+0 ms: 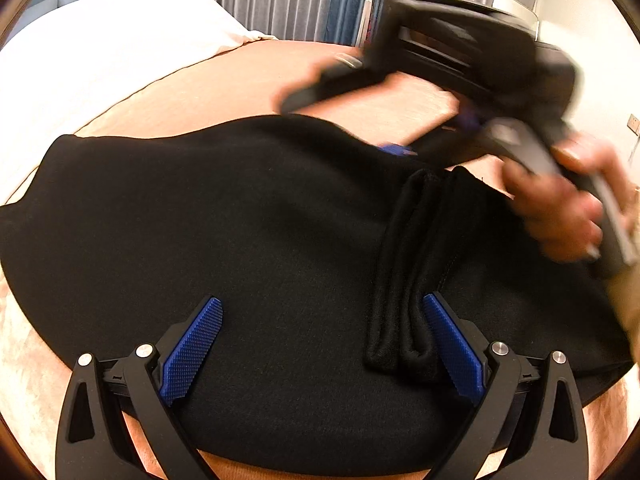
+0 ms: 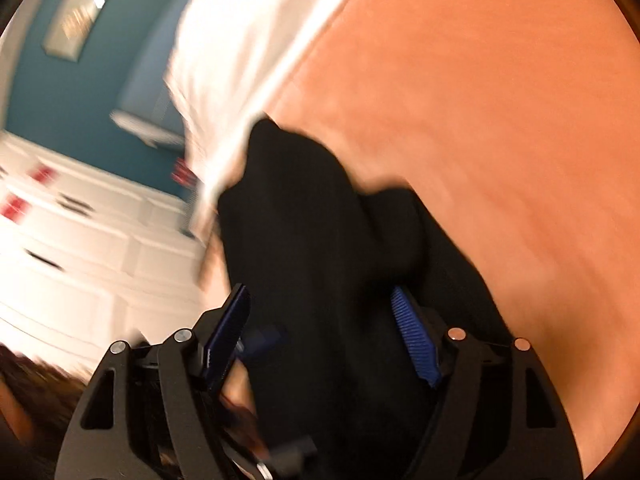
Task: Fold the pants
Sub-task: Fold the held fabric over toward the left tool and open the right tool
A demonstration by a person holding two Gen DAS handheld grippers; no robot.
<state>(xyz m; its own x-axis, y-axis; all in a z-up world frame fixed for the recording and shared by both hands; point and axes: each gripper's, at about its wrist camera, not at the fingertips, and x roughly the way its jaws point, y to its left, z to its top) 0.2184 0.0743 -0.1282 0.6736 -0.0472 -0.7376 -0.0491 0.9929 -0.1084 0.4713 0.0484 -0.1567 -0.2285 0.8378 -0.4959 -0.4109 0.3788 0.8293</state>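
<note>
- The pants [image 1: 248, 216] are showing as black matt cloth, soft, with a thick rolled hem.
- The left gripper [image 1: 320, 344] is showing matt black plastic arms, blue rough-textured pads and shiny metal pins.
- Under the pants, the bedspread [image 1: 208, 92] is looking like peach cloth, slightly fuzzy.
- Beyond the bedspread, the pillow [image 1: 100, 32] is appearing as smooth white cloth.

Motion blur smears the right claw [image 1: 394, 148] and the hand [image 1: 560, 208] holding it; its far tips vanish behind the black pants [image 1: 240, 220]. The right wrist view is blurred throughout.
</note>
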